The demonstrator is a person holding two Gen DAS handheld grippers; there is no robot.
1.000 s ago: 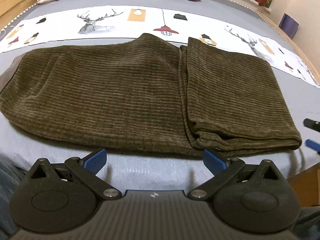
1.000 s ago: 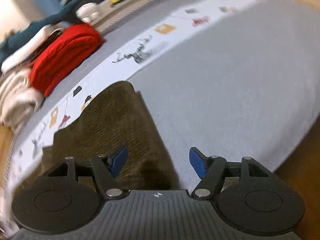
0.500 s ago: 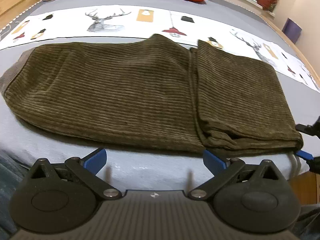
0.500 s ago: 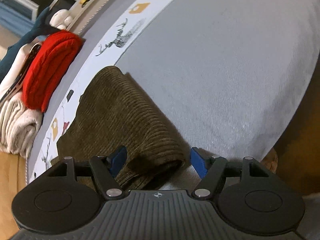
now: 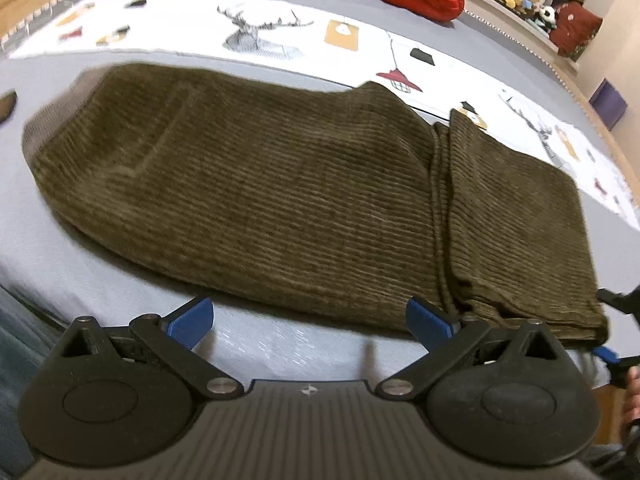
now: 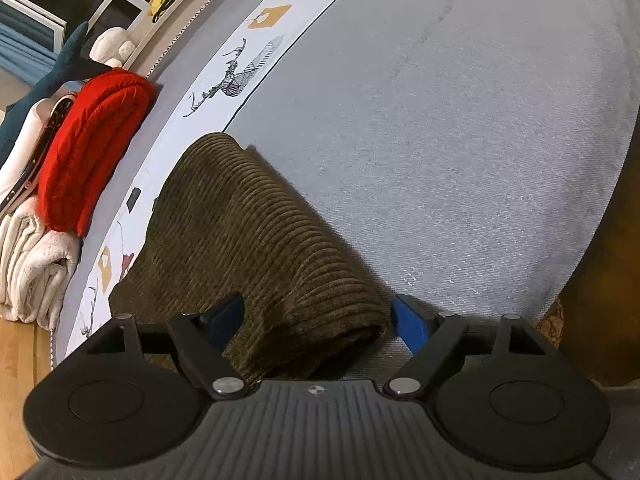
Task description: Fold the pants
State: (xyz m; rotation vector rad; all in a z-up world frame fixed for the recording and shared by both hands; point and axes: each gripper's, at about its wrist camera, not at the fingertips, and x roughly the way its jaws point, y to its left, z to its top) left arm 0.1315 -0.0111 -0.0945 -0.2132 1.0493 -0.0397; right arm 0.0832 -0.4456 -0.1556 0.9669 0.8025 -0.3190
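Currently both tools wide open: left tool (image 5: 308, 322) just short of pants (image 5: 280, 196) on bed (image 6: 460, 140); right tool (image 6: 320, 320) straddles folded corner, holding nothing.

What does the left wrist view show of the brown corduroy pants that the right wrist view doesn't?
Only the left wrist view shows the brown corduroy pants whole: the waistband end on the left, the folded-over layer on the right, and the open left gripper short of the near edge. It also catches the right gripper's blue fingertip at the folded corner.

Only the right wrist view shows that corner between the open right gripper fingers, plus the bare grey bedsheet beyond.

Both show the pants, the red folded blanket and the white printed runner.
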